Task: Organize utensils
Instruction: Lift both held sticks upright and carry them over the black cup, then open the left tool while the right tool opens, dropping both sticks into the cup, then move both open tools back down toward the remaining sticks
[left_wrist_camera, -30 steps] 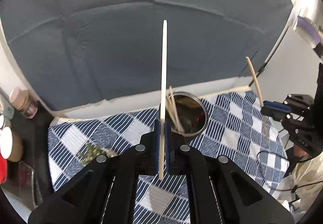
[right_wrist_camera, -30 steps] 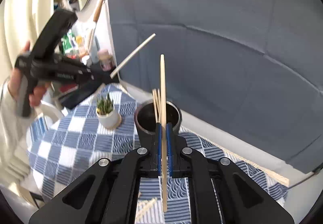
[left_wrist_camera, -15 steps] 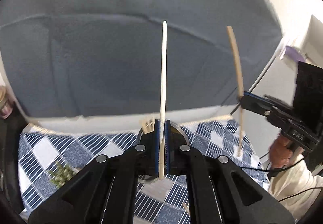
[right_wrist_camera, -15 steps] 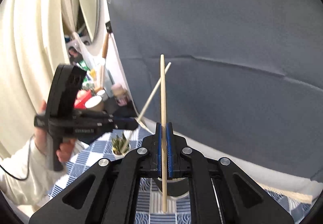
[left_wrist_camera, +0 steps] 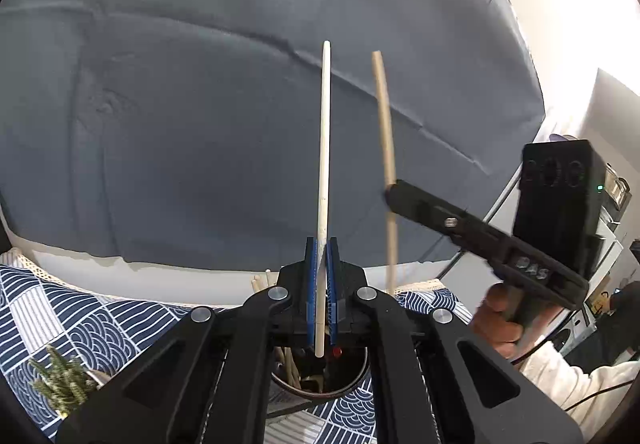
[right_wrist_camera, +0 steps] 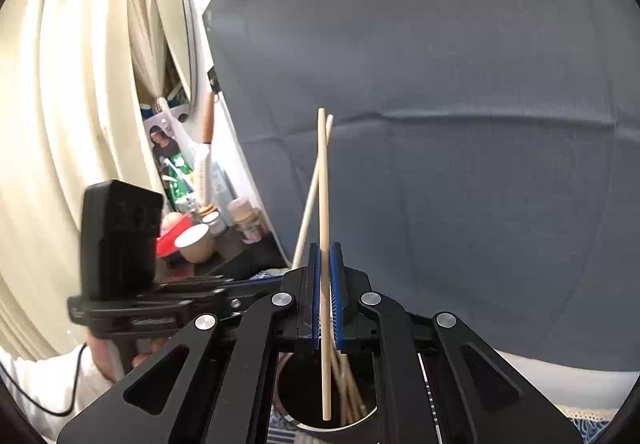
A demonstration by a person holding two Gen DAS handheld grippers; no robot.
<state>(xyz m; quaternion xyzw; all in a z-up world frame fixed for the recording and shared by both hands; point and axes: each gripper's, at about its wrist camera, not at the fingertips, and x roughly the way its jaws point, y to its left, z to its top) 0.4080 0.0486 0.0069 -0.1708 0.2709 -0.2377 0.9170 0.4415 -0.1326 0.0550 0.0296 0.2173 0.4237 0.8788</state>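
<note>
left hand-held gripper (left_wrist_camera: 322, 292) clamped low on pale chopstick (left_wrist_camera: 325, 163) | right hand-held gripper (right_wrist_camera: 327, 296) clamped on tan chopstick (right_wrist_camera: 325, 244) | handling — light, stiff, slippery; grip mid-shaft

My left gripper (left_wrist_camera: 322, 284): clamped on a white chopstick (left_wrist_camera: 325, 147), upright.
Below me: dark cup (left_wrist_camera: 356, 380) holding sticks.
Right: my other gripper (left_wrist_camera: 394, 195) gripping a tan chopstick (left_wrist_camera: 385, 131).
</note>
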